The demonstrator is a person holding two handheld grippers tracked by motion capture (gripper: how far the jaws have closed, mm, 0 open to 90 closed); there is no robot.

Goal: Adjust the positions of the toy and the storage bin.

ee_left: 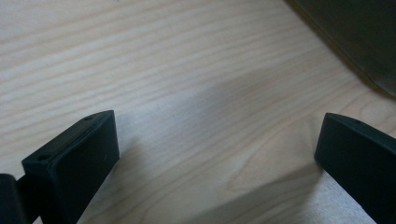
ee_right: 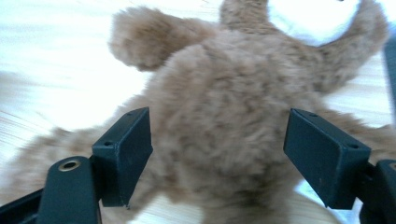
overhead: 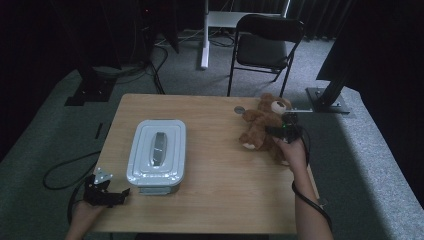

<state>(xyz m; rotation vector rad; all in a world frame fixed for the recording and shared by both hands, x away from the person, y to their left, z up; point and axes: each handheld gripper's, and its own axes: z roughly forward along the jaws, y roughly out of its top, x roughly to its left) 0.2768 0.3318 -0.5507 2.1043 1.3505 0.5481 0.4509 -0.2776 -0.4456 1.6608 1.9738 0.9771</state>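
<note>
Right tool (overhead: pixel 280 131) sat over the teddy bear (overhead: pixel 262 125) at the far right part of the worktop (overhead: pixel 220 190). In the right gripper view its jaws stood wide, one to each side of the bear's belly (ee_right: pixel 224 135), pads apart from the fur as far as could be told; nothing gripped. The bear lay on the wood, head toward the far edge, legs toward the near side.

Left tool (overhead: pixel 107 195) rested at the near left corner of the worktop, jaws spread with only bare wood (ee_left: pixel 187 93) between them. Idle, holding nothing.

Step in hand, by my reading: the right tool was poised around the bear's torso with jaws apart, either about to take it or having let it go; the frames did not settle which. If the bear was meant for the white lidded box (overhead: pixel 157 152), the next move would call for closing on the torso, and the left tool would need to lift the lid by its grey handle (overhead: pixel 159 149) first, as the lid was on.

Around: a small round disc (overhead: pixel 239 109) lay on the worktop just beside the bear's head. A black folding chair (overhead: pixel 265 45) stood well beyond the worktop. Between bear and box the wood was bare; the closed lid looked the only obstacle.
</note>
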